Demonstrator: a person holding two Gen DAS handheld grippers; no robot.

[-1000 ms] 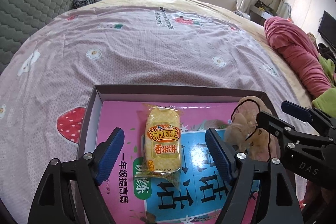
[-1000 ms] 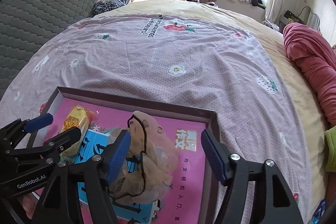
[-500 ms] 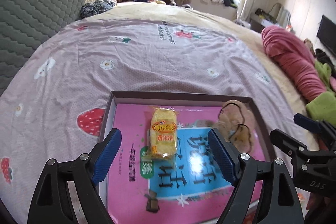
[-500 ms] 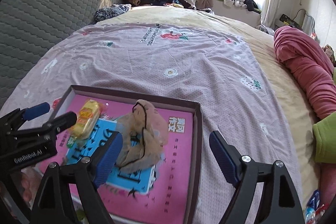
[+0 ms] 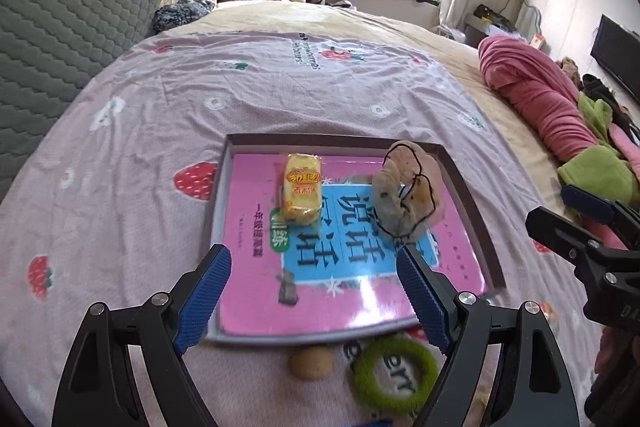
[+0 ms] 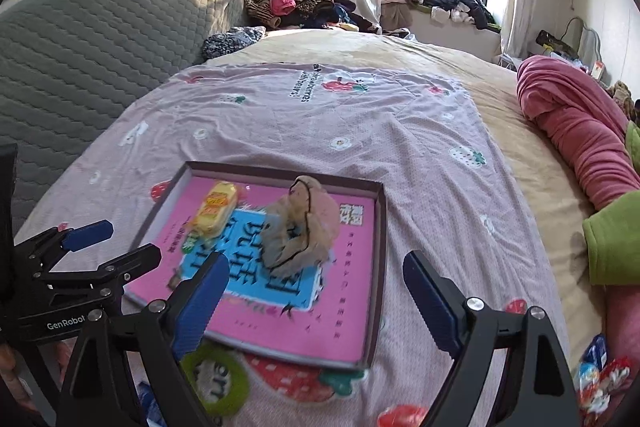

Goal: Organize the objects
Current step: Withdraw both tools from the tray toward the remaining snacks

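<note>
A shallow box [image 5: 336, 140] [image 6: 382, 239] lies on the bed and holds a pink and blue book [image 5: 360, 291] [image 6: 332, 323]. On the book lie a yellow snack packet [image 5: 302, 189] [image 6: 215, 210] and a crumpled beige hair net with black elastic [image 5: 406, 191] [image 6: 298, 227]. A green ring [image 5: 394, 375] [image 6: 214, 383] and a small brown ball [image 5: 311, 364] lie on the sheet in front of the box. My left gripper [image 5: 314, 297] is open and empty above the box's near edge. My right gripper [image 6: 316, 297] is open and empty, above the box's near edge.
The pink strawberry-print sheet [image 5: 280, 87] covers the bed. A grey quilted headboard [image 5: 60, 27] stands at the left. A rolled pink blanket [image 5: 548, 107] and green cloth [image 5: 596, 171] lie at the right. Small wrapped snacks [image 6: 596, 379] lie at the near right.
Both grippers have pulled back and up from the box, open and empty. The packet and hair net stay on the book. The green ring and brown ball have come into view.
</note>
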